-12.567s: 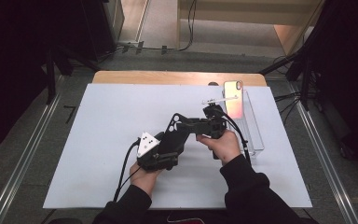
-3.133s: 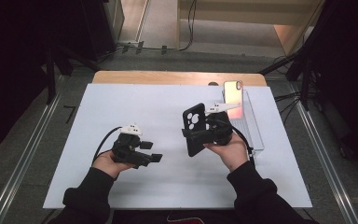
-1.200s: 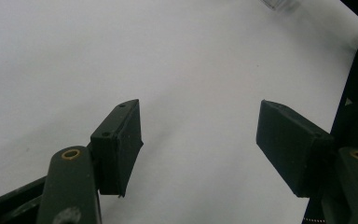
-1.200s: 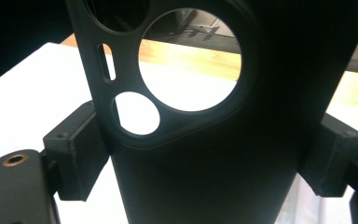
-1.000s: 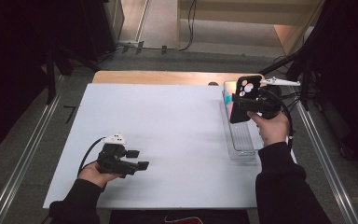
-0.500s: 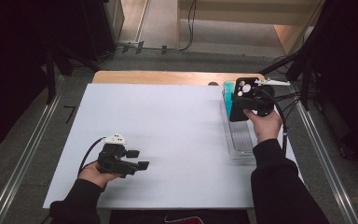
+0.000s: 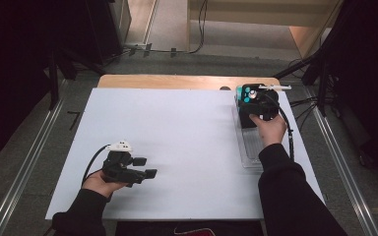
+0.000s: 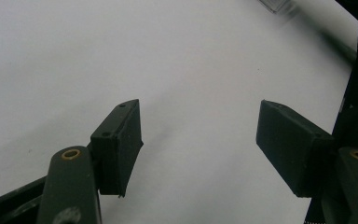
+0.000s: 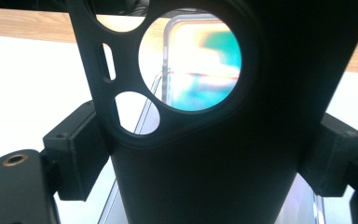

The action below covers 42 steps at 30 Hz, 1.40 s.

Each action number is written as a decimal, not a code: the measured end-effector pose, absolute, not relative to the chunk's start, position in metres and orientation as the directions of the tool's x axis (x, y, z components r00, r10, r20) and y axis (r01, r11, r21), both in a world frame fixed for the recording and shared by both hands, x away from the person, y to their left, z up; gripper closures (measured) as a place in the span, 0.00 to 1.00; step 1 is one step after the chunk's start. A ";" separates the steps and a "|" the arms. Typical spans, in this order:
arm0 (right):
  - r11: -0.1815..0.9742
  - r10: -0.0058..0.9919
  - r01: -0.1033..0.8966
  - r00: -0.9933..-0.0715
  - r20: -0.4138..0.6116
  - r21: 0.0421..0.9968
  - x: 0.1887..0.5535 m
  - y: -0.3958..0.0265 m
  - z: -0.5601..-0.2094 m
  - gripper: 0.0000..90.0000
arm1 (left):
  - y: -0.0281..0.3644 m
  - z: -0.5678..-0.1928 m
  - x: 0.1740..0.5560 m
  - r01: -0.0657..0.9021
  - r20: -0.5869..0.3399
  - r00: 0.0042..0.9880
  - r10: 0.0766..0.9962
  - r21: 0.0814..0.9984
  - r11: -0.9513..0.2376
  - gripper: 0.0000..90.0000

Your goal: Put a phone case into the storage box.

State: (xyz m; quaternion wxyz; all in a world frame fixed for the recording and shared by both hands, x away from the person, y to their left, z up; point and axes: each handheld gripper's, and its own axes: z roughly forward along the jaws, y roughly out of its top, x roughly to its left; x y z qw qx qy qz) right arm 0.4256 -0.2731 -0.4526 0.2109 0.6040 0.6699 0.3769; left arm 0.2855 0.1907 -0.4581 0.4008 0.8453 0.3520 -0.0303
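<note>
- Table (image 7: 177, 123), one, covered by one white sheet, with a strip of bare wood showing along its far edge.
- Clear tray (image 7: 248, 147), one, lying at the right side of the sheet with its long axis running near to far; one phone (image 9: 200, 60) with a lit teal screen stands at its far end, seen through the case's camera cutout in the right gripper view.
- Phone case (image 7: 252, 105), one, black, held upright over the far end of the tray, its long axis roughly vertical and its round cutouts toward the top.
- Right gripper (image 7: 261, 110), clenched on the case, one jaw pressing each long edge, as the right gripper view shows; the phone lies straight ahead of it, just beyond the case. The coming move probably turns on lining the case up with the phone, so this is the nearer hand by far.
- Left gripper (image 7: 142, 173), released, jaws spread with nothing between them, resting low on the sheet at the near left, well apart from the tray and case.
- Grippers total two, one in each of the person's hands.
</note>
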 end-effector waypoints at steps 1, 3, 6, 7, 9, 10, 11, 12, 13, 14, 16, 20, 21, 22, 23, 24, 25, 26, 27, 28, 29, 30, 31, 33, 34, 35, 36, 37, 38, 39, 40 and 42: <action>-0.012 0.969 0.650 -0.181 0.170 0.760 0.428 -0.273 -0.454 0.14 | 0.191 -0.458 0.286 0.620 -0.334 0.749 0.572 0.657 -0.429 0.35; -0.016 0.970 0.648 -0.174 0.169 0.761 0.431 -0.273 -0.457 0.14 | 0.191 -0.458 0.286 0.621 -0.336 0.748 0.573 0.658 -0.426 0.35; -0.016 0.972 0.661 -0.166 0.168 0.750 0.437 -0.272 -0.459 0.14 | 0.190 -0.459 0.286 0.620 -0.336 0.750 0.570 0.657 -0.429 0.35; -0.016 0.973 0.667 -0.163 0.166 0.745 0.439 -0.271 -0.460 0.14 | 0.190 -0.459 0.286 0.620 -0.334 0.749 0.572 0.656 -0.430 0.35; -0.020 0.974 0.671 -0.156 0.167 0.741 0.442 -0.270 -0.460 0.14 | 0.190 -0.459 0.286 0.620 -0.335 0.749 0.571 0.657 -0.428 0.35; -0.018 0.975 0.675 -0.153 0.164 0.738 0.444 -0.270 -0.460 0.14 | 0.190 -0.458 0.286 0.619 -0.334 0.750 0.572 0.658 -0.428 0.35; -0.023 0.975 0.677 -0.147 0.165 0.736 0.446 -0.270 -0.460 0.14 | 0.190 -0.458 0.286 0.618 -0.333 0.750 0.571 0.658 -0.429 0.35; -0.017 0.976 0.674 -0.151 0.160 0.739 0.448 -0.270 -0.461 0.14 | 0.190 -0.458 0.286 0.619 -0.334 0.750 0.571 0.658 -0.428 0.35; -0.020 0.977 0.675 -0.145 0.159 0.737 0.449 -0.269 -0.461 0.14 | 0.190 -0.458 0.286 0.619 -0.335 0.750 0.570 0.658 -0.428 0.35; -0.012 0.978 0.672 -0.146 0.149 0.740 0.450 -0.269 -0.460 0.14 | 0.189 -0.458 0.286 0.619 -0.335 0.750 0.570 0.659 -0.428 0.35; -0.008 0.979 0.670 -0.144 0.141 0.742 0.453 -0.268 -0.459 0.14 | 0.189 -0.459 0.286 0.619 -0.335 0.750 0.570 0.659 -0.428 0.35; -0.007 0.981 0.675 -0.140 0.137 0.738 0.458 -0.267 -0.457 0.14 | 0.189 -0.458 0.286 0.618 -0.336 0.752 0.568 0.660 -0.427 0.35; -0.010 0.980 0.672 -0.139 0.140 0.740 0.459 -0.267 -0.457 0.14 | 0.189 -0.458 0.286 0.618 -0.337 0.751 0.568 0.661 -0.426 0.35; -0.012 0.980 0.671 -0.139 0.141 0.741 0.460 -0.267 -0.458 0.14 | 0.189 -0.458 0.286 0.617 -0.337 0.753 0.566 0.661 -0.427 0.35; -0.010 0.980 0.672 -0.140 0.141 0.741 0.460 -0.267 -0.458 0.14 | 0.189 -0.458 0.287 0.616 -0.336 0.753 0.566 0.663 -0.426 0.35; -0.009 0.980 0.672 -0.142 0.140 0.741 0.461 -0.268 -0.458 0.14 | 0.189 -0.458 0.287 0.617 -0.336 0.753 0.566 0.662 -0.427 0.35; -0.010 0.979 0.671 -0.143 0.142 0.742 0.462 -0.268 -0.459 0.14 | 0.189 -0.458 0.287 0.618 -0.337 0.752 0.567 0.661 -0.426 0.35; -0.007 0.979 0.671 -0.147 0.142 0.742 0.462 -0.268 -0.459 0.14 | 0.189 -0.458 0.287 0.617 -0.336 0.753 0.567 0.661 -0.428 0.35; -0.008 0.979 0.669 -0.146 0.142 0.743 0.463 -0.268 -0.459 0.14 | 0.189 -0.458 0.287 0.617 -0.336 0.753 0.566 0.661 -0.428 0.35; -0.008 0.979 0.665 -0.147 0.141 0.747 0.463 -0.268 -0.459 0.14 | 0.189 -0.458 0.287 0.617 -0.337 0.753 0.566 0.662 -0.427 0.35; -0.009 0.979 0.662 -0.146 0.141 0.750 0.463 -0.268 -0.459 0.14 | 0.189 -0.458 0.288 0.617 -0.337 0.753 0.566 0.661 -0.427 0.35; -0.004 0.980 0.660 -0.148 0.135 0.751 0.463 -0.268 -0.458 0.14 | 0.189 -0.458 0.288 0.617 -0.338 0.753 0.565 0.661 -0.426 0.35; 0.004 0.981 0.659 -0.148 0.125 0.752 0.464 -0.267 -0.458 0.13 | 0.189 -0.458 0.288 0.616 -0.338 0.754 0.564 0.662 -0.427 0.35; 0.034 0.983 0.666 -0.158 0.097 0.745 0.464 -0.265 -0.458 0.13 | 0.188 -0.458 0.288 0.616 -0.338 0.755 0.562 0.660 -0.431 0.35; 0.050 0.983 0.669 -0.163 0.081 0.742 0.464 -0.264 -0.459 0.13 | 0.188 -0.458 0.288 0.616 -0.338 0.754 0.563 0.661 -0.428 0.35; 0.065 0.983 0.671 -0.169 0.067 0.738 0.464 -0.264 -0.459 0.13 | 0.188 -0.458 0.288 0.617 -0.339 0.753 0.563 0.661 -0.427 0.35; 0.068 0.984 0.672 -0.168 0.063 0.738 0.464 -0.263 -0.459 0.13 | 0.188 -0.458 0.288 0.616 -0.339 0.754 0.563 0.661 -0.428 0.35; 0.068 0.984 0.671 -0.169 0.063 0.738 0.464 -0.263 -0.459 0.13 | 0.188 -0.458 0.288 0.616 -0.338 0.754 0.563 0.661 -0.428 0.35; 0.066 0.983 0.672 -0.170 0.067 0.737 0.464 -0.263 -0.459 0.13 | 0.188 -0.458 0.288 0.616 -0.338 0.754 0.563 0.661 -0.428 0.35; 0.063 0.982 0.672 -0.174 0.074 0.738 0.464 -0.264 -0.459 0.12 | 0.188 -0.458 0.288 0.616 -0.339 0.754 0.563 0.662 -0.427 0.35; 0.049 0.981 0.672 -0.172 0.092 0.739 0.464 -0.266 -0.458 0.11 | 0.188 -0.458 0.288 0.616 -0.339 0.754 0.563 0.662 -0.427 0.35; 0.034 0.978 0.673 -0.173 0.113 0.738 0.465 -0.267 -0.458 0.10 | 0.188 -0.458 0.288 0.617 -0.337 0.753 0.565 0.661 -0.428 0.35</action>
